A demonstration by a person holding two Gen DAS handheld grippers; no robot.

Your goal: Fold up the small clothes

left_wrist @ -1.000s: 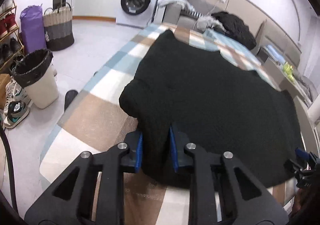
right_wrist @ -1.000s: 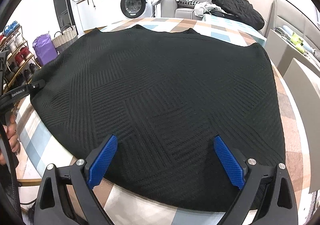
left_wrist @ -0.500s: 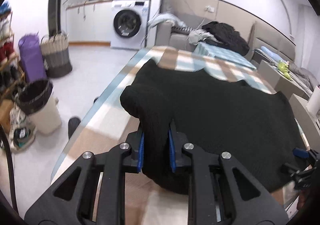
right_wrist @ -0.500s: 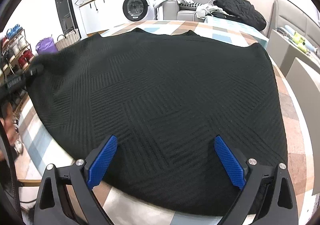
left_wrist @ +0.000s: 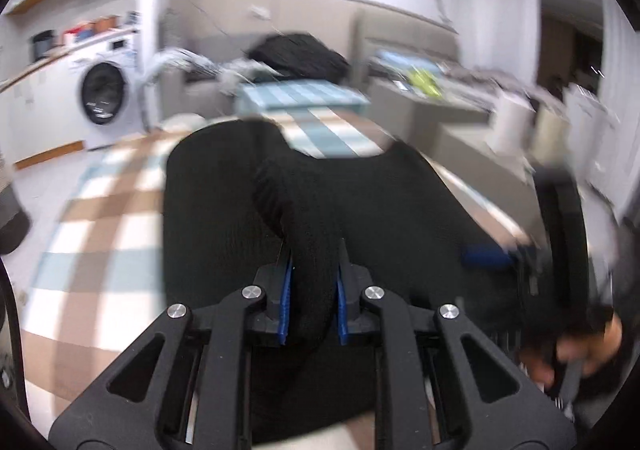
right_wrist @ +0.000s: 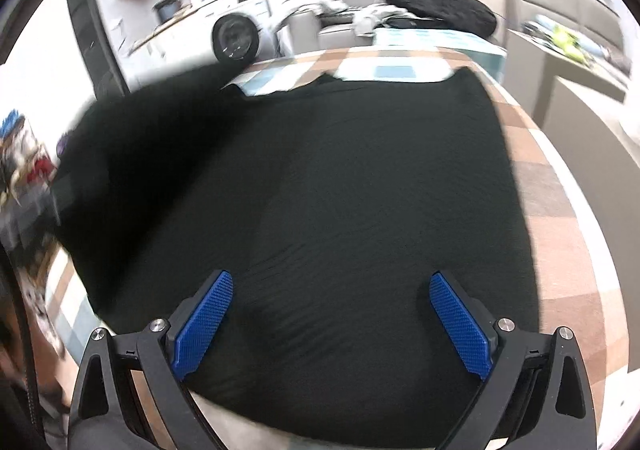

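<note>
Left gripper [left_wrist: 313, 292] angled downward over the table [left_wrist: 100, 210], pads nearly together, clamped on a thick fold of the black sweater [left_wrist: 224, 218] and holding that fold raised above the rest. Right gripper [right_wrist: 331, 324] tilted steeply down, jaws spread wide, gripping nothing, poised over the near hem. Sweater [right_wrist: 360, 190] spread across the checked cloth, its left side lifted and blurred. At the right edge of the left view, a hand [left_wrist: 580, 346], blurred.

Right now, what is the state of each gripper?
Left gripper: closed on a fold of the black sweater.
Right gripper: open, holding nothing, above the sweater.
</note>
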